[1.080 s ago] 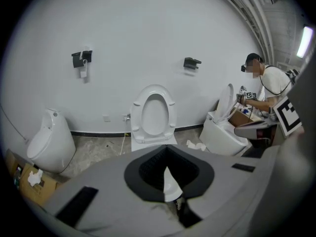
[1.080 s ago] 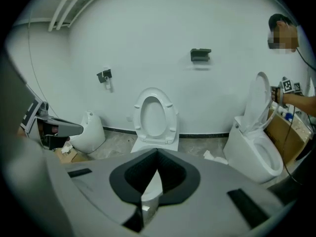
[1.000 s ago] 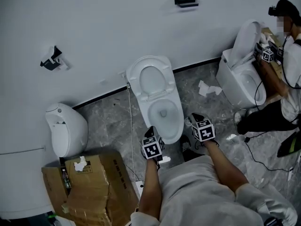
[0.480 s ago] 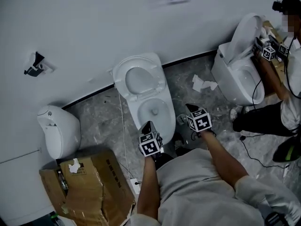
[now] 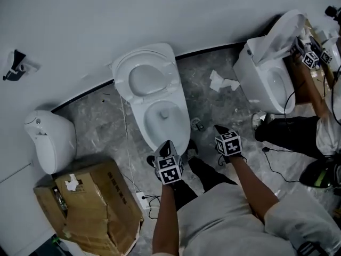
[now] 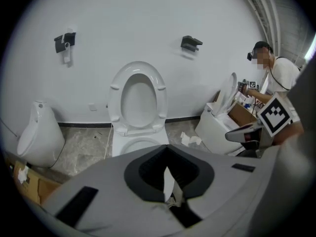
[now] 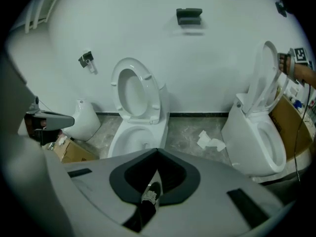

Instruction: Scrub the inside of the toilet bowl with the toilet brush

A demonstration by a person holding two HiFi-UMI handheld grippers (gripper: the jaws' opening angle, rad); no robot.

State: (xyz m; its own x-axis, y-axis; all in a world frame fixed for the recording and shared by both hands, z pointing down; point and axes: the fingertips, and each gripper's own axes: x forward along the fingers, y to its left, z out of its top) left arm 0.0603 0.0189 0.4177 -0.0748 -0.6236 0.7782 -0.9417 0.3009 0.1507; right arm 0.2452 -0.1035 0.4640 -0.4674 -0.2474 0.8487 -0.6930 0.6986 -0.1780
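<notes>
Looking down, we see the white toilet bowl (image 5: 162, 116) in the middle of the frame. Its long side runs from the wall at the top down toward us, leaning a little to the right. The seat (image 5: 145, 79) is tipped up against the wall. The round front of the bowl points at the bottom of the frame.

Our left tongs (image 5: 166, 144) are closed with nothing in them, and their tip sits over the front edge of the bowl. Our right tongs (image 5: 219, 128) are closed too and hold nothing. They are over the grey floor (image 5: 106, 127), to the right of the bowl and apart from it. A small dark thing (image 5: 197, 124) lies on the floor between the bowl and the right tongs, but it is too small for us to tell what it is.

At the left stands a white urinal (image 5: 48, 140), with a torn cardboard box (image 5: 88, 204) below it. A thin cable (image 5: 125, 137) runs down the floor beside the bowl. Crumpled paper (image 5: 221, 81) lies to the upper right, near a second toilet (image 5: 269, 81). Another person (image 5: 290, 135) is busy there.

The only print we can make out is the black and white square patterns on the marker cubes (image 5: 170, 170).
</notes>
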